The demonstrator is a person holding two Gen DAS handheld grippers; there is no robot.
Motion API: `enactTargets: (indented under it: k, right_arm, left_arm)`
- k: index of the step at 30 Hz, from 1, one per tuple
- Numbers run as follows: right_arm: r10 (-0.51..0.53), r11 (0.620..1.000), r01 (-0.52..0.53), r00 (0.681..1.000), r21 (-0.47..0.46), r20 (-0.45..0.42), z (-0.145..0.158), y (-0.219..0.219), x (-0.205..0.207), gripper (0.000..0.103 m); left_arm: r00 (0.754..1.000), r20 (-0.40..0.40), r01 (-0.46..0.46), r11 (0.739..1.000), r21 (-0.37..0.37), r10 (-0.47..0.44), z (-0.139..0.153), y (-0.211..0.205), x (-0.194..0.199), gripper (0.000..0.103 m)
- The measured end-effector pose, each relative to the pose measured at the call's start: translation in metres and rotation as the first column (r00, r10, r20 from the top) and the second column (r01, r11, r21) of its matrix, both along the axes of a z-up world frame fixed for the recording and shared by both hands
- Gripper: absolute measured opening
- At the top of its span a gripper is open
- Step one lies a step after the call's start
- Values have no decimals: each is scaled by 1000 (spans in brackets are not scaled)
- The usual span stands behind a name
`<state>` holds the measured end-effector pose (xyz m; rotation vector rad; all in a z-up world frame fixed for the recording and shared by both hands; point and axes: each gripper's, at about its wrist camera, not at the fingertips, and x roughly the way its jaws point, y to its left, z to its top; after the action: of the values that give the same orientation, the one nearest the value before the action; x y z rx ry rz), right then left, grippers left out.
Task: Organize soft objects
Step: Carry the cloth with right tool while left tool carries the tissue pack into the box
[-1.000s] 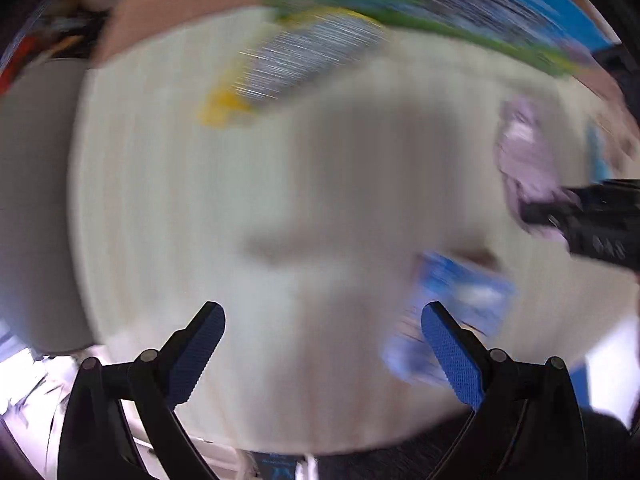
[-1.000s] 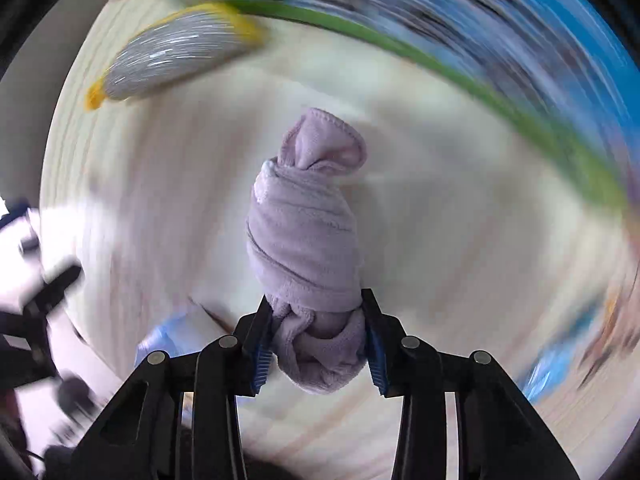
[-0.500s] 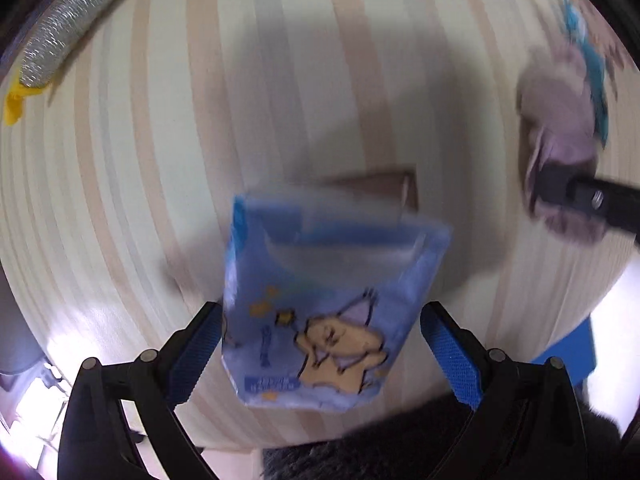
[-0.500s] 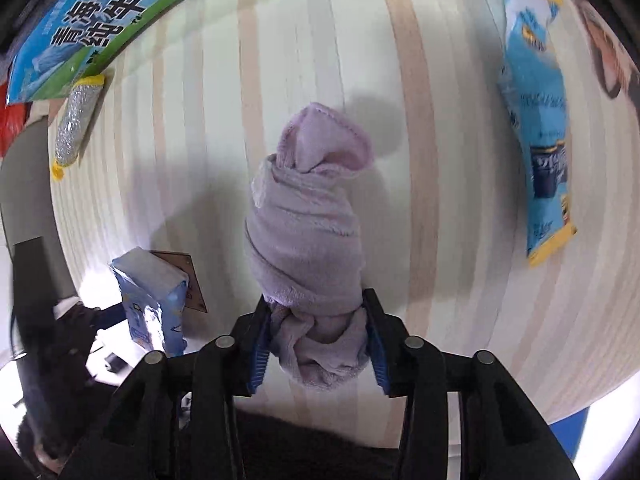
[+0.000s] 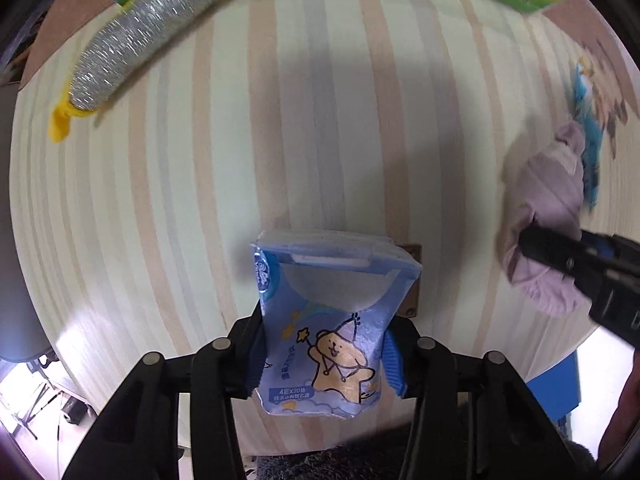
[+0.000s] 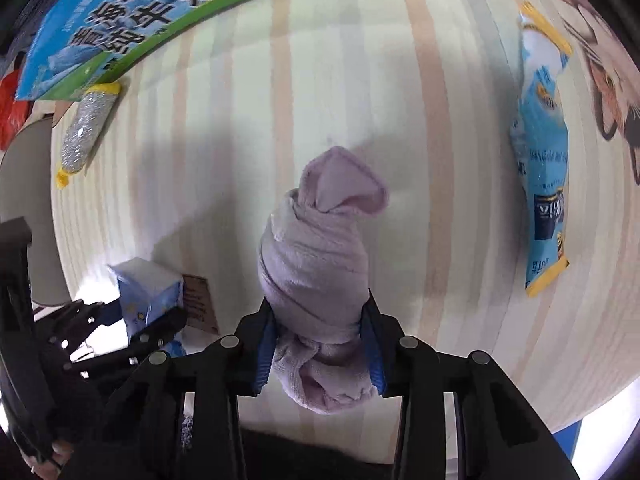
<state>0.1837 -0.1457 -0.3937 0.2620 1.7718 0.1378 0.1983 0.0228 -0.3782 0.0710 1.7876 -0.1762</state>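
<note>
Blue tissue pack [image 5: 324,336] pinched between left gripper [image 5: 322,356] pads, held over striped wooden table [image 5: 320,120]; rolled lilac towel [image 6: 316,280] clamped in right gripper [image 6: 320,354], jaws pressed into its lower end; silver-yellow scrubber [image 5: 140,36] far left on table; blue snack packet [image 6: 544,168] lying far right.

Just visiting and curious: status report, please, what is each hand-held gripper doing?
Left hand-held gripper shut on tissue pack. Right hand-held gripper shut on rolled lilac towel. Silver scrubber and blue snack packet lie apart on striped table.
</note>
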Motion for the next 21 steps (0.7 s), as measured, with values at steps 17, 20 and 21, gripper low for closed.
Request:
enactTargets:
  k: [17, 20, 21]
  right_arm:
    - [-51, 974, -19, 952, 224, 301, 184, 18, 120, 38]
    - [-45, 977, -29, 940, 211, 338, 195, 30, 166, 38]
    - [-43, 977, -31, 941, 211, 337, 194, 39, 176, 38]
  left_arm:
    - [927, 328, -120, 973, -195, 180, 182, 61, 161, 43]
    - [932, 324, -121, 982, -146, 163, 178, 58, 205, 43]
    - [939, 304, -127, 983, -135, 163, 168, 58, 220, 43]
